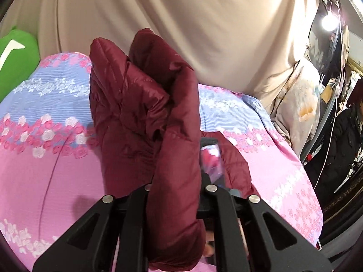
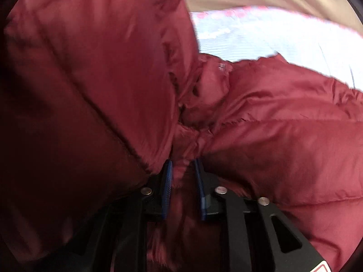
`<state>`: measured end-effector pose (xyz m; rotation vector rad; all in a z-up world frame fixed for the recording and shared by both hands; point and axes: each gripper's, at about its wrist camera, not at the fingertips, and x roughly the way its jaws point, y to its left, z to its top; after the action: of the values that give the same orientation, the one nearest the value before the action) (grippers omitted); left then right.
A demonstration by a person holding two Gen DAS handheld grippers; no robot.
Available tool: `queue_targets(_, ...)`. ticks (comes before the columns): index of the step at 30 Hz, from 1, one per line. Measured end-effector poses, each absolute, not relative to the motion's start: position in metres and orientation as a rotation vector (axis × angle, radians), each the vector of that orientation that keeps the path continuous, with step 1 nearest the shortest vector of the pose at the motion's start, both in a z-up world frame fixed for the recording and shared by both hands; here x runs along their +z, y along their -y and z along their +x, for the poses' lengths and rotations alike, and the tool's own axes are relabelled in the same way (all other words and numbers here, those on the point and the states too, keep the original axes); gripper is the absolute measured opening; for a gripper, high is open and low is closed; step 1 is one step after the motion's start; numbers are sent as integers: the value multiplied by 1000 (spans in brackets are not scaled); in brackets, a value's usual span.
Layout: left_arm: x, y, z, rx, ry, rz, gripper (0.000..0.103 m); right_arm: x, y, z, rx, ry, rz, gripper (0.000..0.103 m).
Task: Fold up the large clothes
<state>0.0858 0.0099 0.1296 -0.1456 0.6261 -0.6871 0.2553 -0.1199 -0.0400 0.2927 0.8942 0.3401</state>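
In the left wrist view, your left gripper [image 1: 179, 195] is clamped on a thick fold of the maroon puffer jacket [image 1: 140, 104], which rises from the jaws away from the camera toward the beige curtain [image 1: 181, 22], its long axis running up the frame, above the pink and blue floral bedsheet [image 1: 45, 158]; a green pillow [image 1: 15, 61] sits at far left. In the right wrist view, which is motion-blurred, your right gripper [image 2: 182, 181] pinches a narrow gather of the same jacket [image 2: 283, 136] between its blue pads [image 2: 166, 190], with quilted bulk billowing to both sides and the sheet [image 2: 261, 38] beyond. The slick shell could likely slide out of that thin right-hand pinch, and the puffy mass may spring open or bunch unevenly when laid down.
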Motion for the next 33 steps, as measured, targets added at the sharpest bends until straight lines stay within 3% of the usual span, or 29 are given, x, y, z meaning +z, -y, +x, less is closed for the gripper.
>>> queue_targets(6, 129, -17, 83, -638, -619, -148, 10, -4, 193, 260, 365, -809, 487, 22)
queue_targets(12, 131, -14, 80, -602, -612, -130, 10, -41, 149, 332, 474, -980, 499, 12)
queue_targets(14, 130, -10, 81, -579, -616, -113, 10, -55, 126, 351, 517, -1022, 489, 4)
queue_targets(19, 121, 9, 97, -588, -659, -107, 10, -65, 122, 365, 583, -1041, 536, 2)
queue_targets(27, 109, 73, 90, -684, -701, 39, 10, -3, 270, 256, 229, -879, 417, 8)
queue_targets(33, 71, 143, 90, -751, -805, 151, 10, -20, 336, 186, 89, -856, 433, 8)
